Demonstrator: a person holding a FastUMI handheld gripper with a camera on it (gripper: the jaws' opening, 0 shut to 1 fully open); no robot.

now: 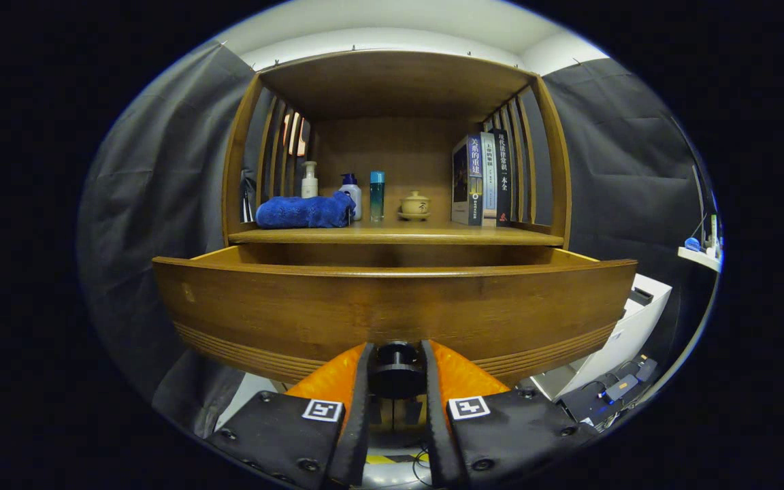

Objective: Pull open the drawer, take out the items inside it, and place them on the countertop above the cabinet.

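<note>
Hand-held gripper (396, 371) clamped on drawer knob (396, 367); drawer (392, 306) pulled out, top edge exposed; blue towel (305, 211) on table (399, 235), 11 o'clock.

Illumination is dim and warm, coming from overhead. The shelf recess (392, 170) lies in shadow beneath its top board. Fisheye distortion bows the drawer front (392, 309) into a curve. Focus is sharp at centre, softer toward the periphery. No glare.
</note>
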